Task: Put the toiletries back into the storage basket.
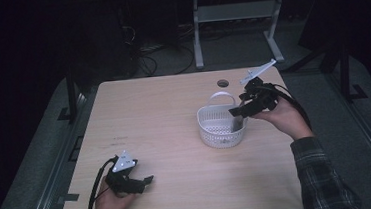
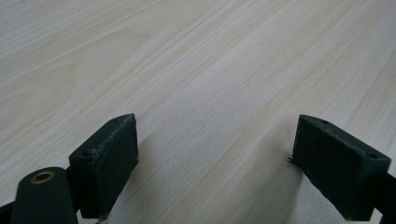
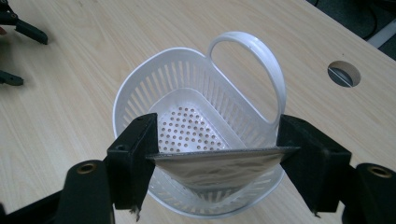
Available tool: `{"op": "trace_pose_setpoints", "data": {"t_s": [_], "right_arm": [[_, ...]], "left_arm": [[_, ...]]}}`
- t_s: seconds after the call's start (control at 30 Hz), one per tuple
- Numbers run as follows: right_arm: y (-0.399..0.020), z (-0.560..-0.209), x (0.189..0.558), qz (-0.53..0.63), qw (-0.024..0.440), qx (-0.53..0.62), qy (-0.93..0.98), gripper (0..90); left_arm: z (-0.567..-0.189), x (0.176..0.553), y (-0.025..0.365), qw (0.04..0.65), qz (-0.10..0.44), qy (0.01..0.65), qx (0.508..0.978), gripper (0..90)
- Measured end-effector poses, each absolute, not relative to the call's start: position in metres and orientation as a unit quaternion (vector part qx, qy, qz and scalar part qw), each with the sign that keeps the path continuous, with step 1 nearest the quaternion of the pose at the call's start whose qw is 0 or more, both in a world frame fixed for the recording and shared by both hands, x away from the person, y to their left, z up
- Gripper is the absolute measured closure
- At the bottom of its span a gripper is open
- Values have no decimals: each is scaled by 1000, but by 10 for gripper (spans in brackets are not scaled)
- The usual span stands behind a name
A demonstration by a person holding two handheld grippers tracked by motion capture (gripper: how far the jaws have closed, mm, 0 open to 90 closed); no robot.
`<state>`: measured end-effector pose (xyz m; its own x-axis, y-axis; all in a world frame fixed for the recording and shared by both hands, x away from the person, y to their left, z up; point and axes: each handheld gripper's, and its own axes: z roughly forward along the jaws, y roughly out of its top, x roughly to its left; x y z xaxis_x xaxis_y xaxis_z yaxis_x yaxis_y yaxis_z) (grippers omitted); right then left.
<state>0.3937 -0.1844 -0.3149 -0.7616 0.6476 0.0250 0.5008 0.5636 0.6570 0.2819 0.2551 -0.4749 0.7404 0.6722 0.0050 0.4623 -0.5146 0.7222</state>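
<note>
Right tongs [image 3: 219, 156] clamp grey pouch [image 3: 219, 165] over white basket [image 3: 140, 88].

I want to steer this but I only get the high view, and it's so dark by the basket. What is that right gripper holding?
Observer: The right gripper clamps a flat silvery pouch by its two edges, right above the white basket.
Operator: Is there stuff in the basket already?
Observer: No, its perforated bottom is bare; the pouch's lower end hangs inside the near rim.
Operator: And my other gripper, is it grabbing something?
Observer: No, the left gripper stands open with bare wooden table between its jaws.
</note>
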Motion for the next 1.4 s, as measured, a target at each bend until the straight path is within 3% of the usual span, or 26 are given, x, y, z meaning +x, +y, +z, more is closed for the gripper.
{"op": "trace_pose_setpoints", "data": {"t_s": [1.4], "right_arm": [[-173, -345, 400, 301, 103, 327, 890, 298]], "left_arm": [[-475, 282, 255, 365, 144, 331, 858, 135]]}}
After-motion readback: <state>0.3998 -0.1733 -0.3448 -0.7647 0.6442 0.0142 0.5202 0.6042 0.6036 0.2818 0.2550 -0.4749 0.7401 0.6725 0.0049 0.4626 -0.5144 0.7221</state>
